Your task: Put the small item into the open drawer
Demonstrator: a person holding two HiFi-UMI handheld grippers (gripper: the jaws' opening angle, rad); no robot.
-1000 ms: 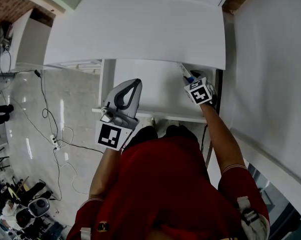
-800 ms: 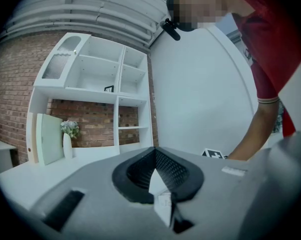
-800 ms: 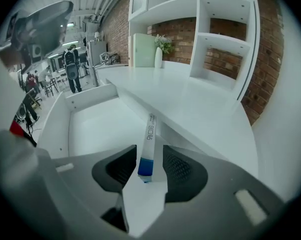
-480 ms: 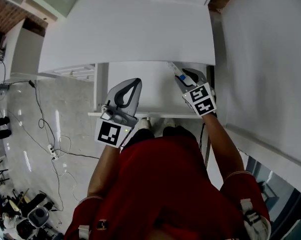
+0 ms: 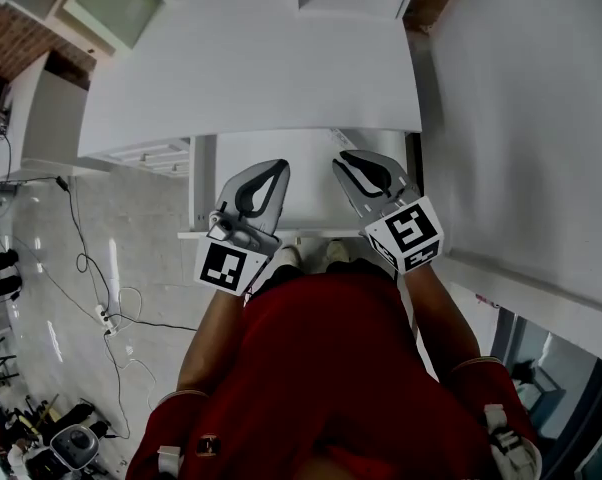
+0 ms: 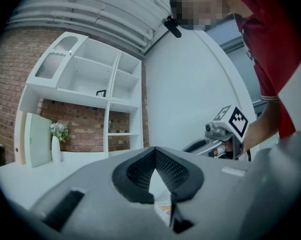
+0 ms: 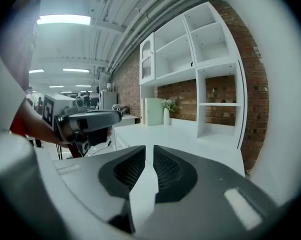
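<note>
Holds left gripper [image 5: 280, 167] and right gripper [image 5: 339, 158] side by side, level, above the open drawer [image 5: 309, 166] under the white tabletop [image 5: 251, 68]. Shows the left fingers together at the tips, clamped on nothing. Shows the right fingers a narrow slit apart, having just been closing, with nothing between them. Leaves the item [image 5: 338, 136], a pale sliver, at the drawer's back right corner, just ahead of the right fingertips, free of both grippers.

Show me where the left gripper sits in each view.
Head view: left gripper, just left of centre.
Left gripper view: left gripper itself, bottom centre.
Right gripper view: left gripper at mid-left, seen side-on.
Shared landmark: the white countertop, in all three.
</note>
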